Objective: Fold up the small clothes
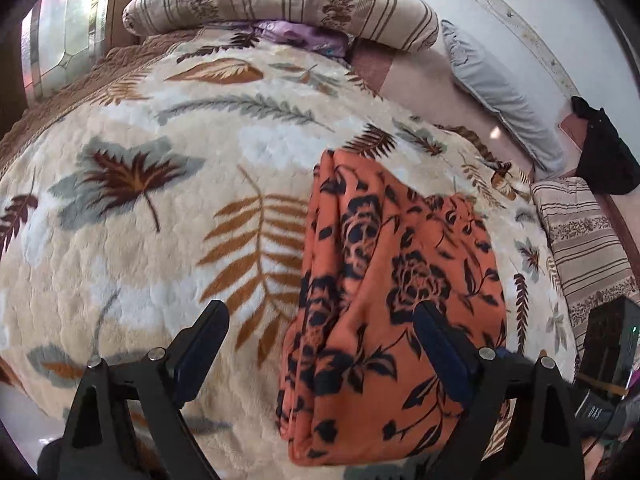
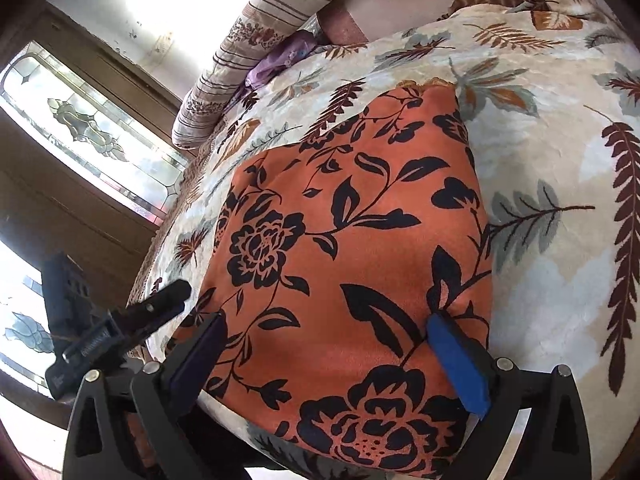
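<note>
An orange garment with a black flower print (image 1: 384, 288) lies folded into a compact stack on the leaf-patterned blanket (image 1: 160, 240). My left gripper (image 1: 322, 340) hovers over its left edge, jaws wide apart. One finger is over the blanket and the other over the cloth, and neither pinches anything. In the right wrist view the same garment (image 2: 340, 220) fills the middle as a flat rectangle. My right gripper (image 2: 328, 346) stands open above its near edge, with the blue pads (image 2: 456, 360) spread wide and nothing held.
Striped rolled bedding (image 1: 280, 4) lies along the far side of the bed, with a grey pillow (image 1: 500, 88) and a dark cloth (image 1: 604, 156) to the right. A wooden door with patterned glass (image 2: 92, 132) stands beyond the bed's edge. A black gripper part (image 2: 132, 316) shows at the left.
</note>
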Demonstrator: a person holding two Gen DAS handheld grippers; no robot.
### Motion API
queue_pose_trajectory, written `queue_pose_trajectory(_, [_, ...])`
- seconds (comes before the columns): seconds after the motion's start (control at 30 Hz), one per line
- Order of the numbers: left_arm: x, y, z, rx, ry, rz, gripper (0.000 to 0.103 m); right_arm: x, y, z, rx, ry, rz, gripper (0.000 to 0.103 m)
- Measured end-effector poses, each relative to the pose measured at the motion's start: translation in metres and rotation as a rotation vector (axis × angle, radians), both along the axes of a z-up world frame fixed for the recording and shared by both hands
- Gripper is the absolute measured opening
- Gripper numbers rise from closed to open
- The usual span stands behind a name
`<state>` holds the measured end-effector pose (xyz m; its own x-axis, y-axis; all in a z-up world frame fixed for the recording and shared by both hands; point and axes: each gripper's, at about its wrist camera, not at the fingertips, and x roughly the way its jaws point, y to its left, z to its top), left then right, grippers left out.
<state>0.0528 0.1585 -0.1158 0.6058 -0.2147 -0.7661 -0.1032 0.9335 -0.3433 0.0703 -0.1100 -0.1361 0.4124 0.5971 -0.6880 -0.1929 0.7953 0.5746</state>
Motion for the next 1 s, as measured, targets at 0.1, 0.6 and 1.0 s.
queue_pose_trajectory(0.1, [0.047,-0.002,-0.007,0.005,0.077,-0.034,0.092,0.0,-0.001,0.0,0.007,0.003,-0.002,0.102])
queue_pose_trajectory(0.6, [0.049,-0.023,-0.009,0.109,0.056,0.017,0.077,-0.002,0.0,-0.001,-0.003,-0.013,0.03,0.102])
queue_pose_trajectory(1.0, [0.009,-0.024,-0.001,0.193,0.032,0.015,0.077,-0.005,0.008,0.0,-0.054,-0.032,0.016,0.102])
